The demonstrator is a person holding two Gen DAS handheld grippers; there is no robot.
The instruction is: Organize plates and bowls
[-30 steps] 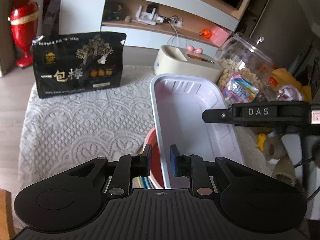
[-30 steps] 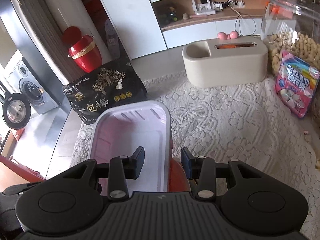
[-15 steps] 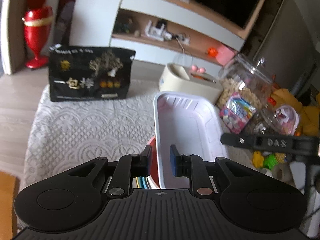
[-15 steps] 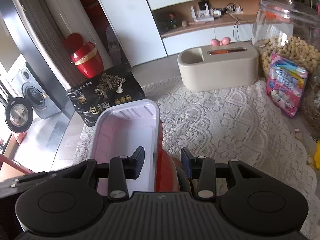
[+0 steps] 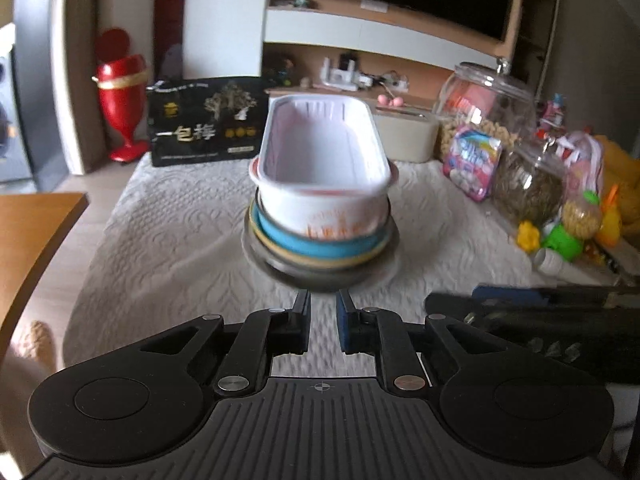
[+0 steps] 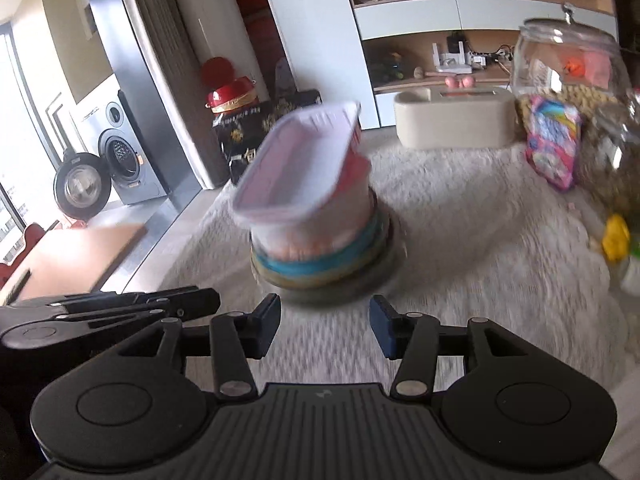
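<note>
Two grippers, both mine, face one stack of tableware on a white lace tablecloth [image 5: 168,240]. Legible writing is scarce: the black snack bag [image 5: 206,122] standing at the cloth's far edge bears large pale Chinese characters reading 一包梅 beneath a tree emblem, with smaller print too fine to read. The pink candy packet [image 5: 472,162] leaning on the glass jar [image 5: 486,100] carries lettering too blurred to make out.

The stack sits mid-table, just ahead of my fingertips and apart from them. At its base lies a grey metal plate [image 5: 320,270]; upon it rest a cream plate and a blue plate [image 5: 316,246], then a red bowl [image 6: 356,168] whose rim barely shows. On top lies the white oblong tray [image 5: 320,160], orange print on its near wall. Its long axis runs away from me toward the beige tissue box [image 5: 408,134], its short end facing my left gripper.

My left gripper [image 5: 322,312] has its pads drawn nearly together, nothing between them. My right gripper [image 6: 324,320] is spreading its jaws, likewise empty.
</note>
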